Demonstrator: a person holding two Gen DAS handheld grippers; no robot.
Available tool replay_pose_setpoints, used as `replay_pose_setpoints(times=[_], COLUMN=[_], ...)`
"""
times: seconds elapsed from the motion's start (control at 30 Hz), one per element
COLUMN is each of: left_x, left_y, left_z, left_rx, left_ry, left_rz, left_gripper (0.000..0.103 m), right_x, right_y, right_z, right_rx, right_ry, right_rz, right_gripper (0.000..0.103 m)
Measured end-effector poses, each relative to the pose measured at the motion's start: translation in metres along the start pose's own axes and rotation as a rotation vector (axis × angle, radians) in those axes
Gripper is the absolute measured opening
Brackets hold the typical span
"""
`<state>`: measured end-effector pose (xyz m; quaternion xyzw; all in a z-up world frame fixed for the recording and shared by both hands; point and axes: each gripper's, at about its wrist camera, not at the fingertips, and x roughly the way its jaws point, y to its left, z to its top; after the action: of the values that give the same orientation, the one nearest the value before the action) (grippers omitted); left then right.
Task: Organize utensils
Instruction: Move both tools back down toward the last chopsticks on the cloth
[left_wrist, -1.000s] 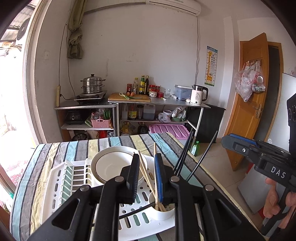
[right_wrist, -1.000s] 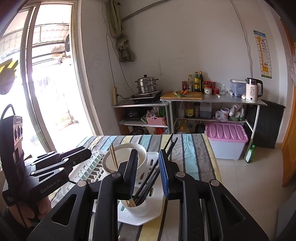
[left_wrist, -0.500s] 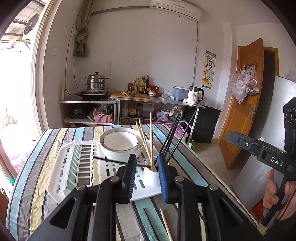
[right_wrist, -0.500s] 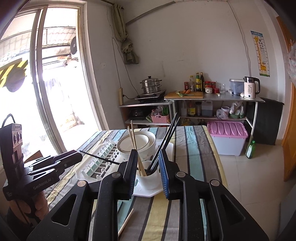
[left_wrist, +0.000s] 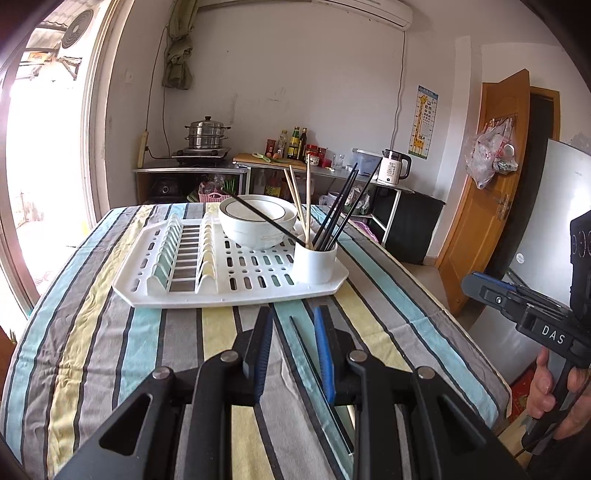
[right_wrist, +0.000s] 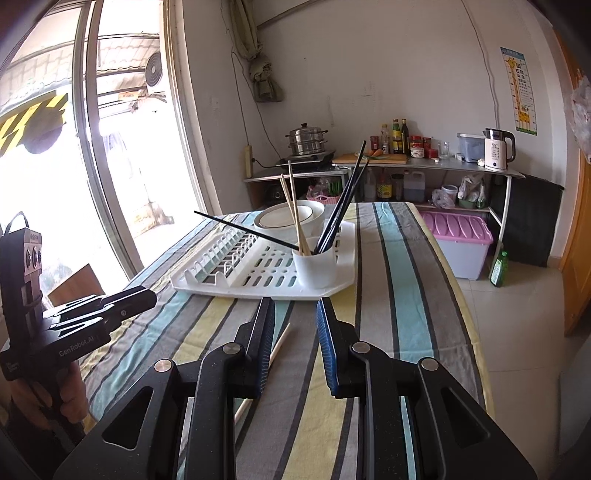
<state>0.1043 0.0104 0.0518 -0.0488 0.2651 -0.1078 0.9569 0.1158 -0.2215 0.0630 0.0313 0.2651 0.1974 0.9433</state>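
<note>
Two grippers hover low over a striped tablecloth (left_wrist: 155, 354), both pointing toward a white dish rack (left_wrist: 229, 275) that sits in the middle of each frame. In the left wrist view, the left gripper (left_wrist: 293, 326) fills the bottom centre; its jaws stand apart with nothing between them but bare cloth. In the right wrist view, the right gripper (right_wrist: 295, 317) is likewise parted and empty, at the bottom centre.

At the rack's near right corner stands a white utensil cup (left_wrist: 315, 260). Wooden chopsticks (left_wrist: 306, 197) and black chopsticks (left_wrist: 341, 208) stand in it, fanning upward. One black chopstick (left_wrist: 264, 218) leans far over to the left, lying across the rim of a white bowl (left_wrist: 257, 221) that sits on the rack behind the cup. The rack's slotted plate section on the left holds nothing.

One loose wooden chopstick (right_wrist: 275, 349) lies on the tablecloth in the lower centre of the right wrist view, just left of the right gripper's left finger and partly hidden under it.

At the right edge of the left view, a hand (left_wrist: 561, 395) holds the right gripper's handle. At the lower left of the right view, another hand (right_wrist: 72, 393) grips the left one.
</note>
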Motion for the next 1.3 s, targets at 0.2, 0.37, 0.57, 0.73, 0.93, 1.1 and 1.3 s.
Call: replay_pose_setpoints(times=[0.2,0.37,0.57,0.73,0.93,1.1,1.3], left_x=[-0.011,-0.013,-0.007,0.006,0.020,0.028,0.038], left_y=[0.001,0.001,0.001,0.004,0.010,0.018,0.028], left_z=[-0.022,-0.032,-0.035,-0.035,-0.036,-0.035,-0.034], left_rx=[-0.012,-0.011,-0.011,-0.021,-0.031,-0.042,-0.062], left_ry=[0.017,0.025,0.044,0.077,0.116,0.140,0.170], left_rz=[0.001,0.002,0.000,-0.004,0.002,0.010,0.011], left_gripper=[0.025,0.025,0.025,0.025,0.025,0.025,0.025], right_x=[-0.004,-0.003,0.006,0.020,0.045,0.075,0.115], right_y=[0.004,0.007,0.008,0.007,0.009,0.012,0.016], right_z=[-0.017,-0.022,-0.027,-0.028,-0.028,-0.023,-0.016], right_rx=[-0.001,0.004,0.010,0.021,0.031,0.032,0.021], right_ry=[0.020,0.035,0.063,0.097,0.157,0.222,0.297], right_rz=[0.005,0.010,0.008,-0.001,-0.002,0.000,0.001], right_gripper=[0.024,0.024,0.024,0.024,0.024,0.024,0.024])
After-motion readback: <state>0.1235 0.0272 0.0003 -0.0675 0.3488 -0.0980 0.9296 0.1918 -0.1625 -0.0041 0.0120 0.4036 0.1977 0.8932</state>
